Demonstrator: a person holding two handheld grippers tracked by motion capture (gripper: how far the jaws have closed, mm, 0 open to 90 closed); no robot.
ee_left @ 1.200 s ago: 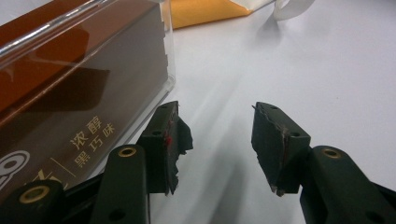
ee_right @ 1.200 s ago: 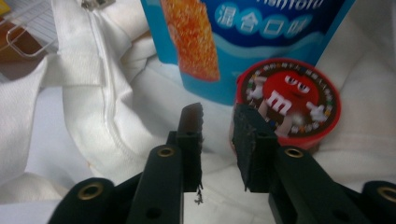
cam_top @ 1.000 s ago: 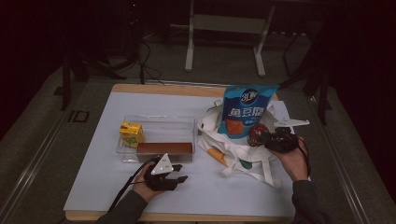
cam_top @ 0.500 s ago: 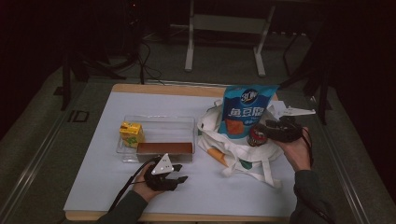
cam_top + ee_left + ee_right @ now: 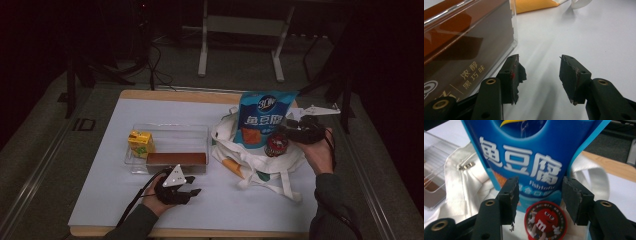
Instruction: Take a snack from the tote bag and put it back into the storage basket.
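Red candy tub (image 5: 276, 144) lies on white cloth bag (image 5: 250, 165), just in front of standing blue snack pouch (image 5: 264, 120).

Right gripper (image 5: 295, 131) above tub, jaws just been opening, apart, nothing between them; compared with one second ago it is higher and tub is released.

Left gripper (image 5: 192, 190) half open, empty, unmoved, beside brown box (image 5: 176, 159) in clear tray (image 5: 167, 131).

White table (image 5: 100, 180), dark room, grey floor.
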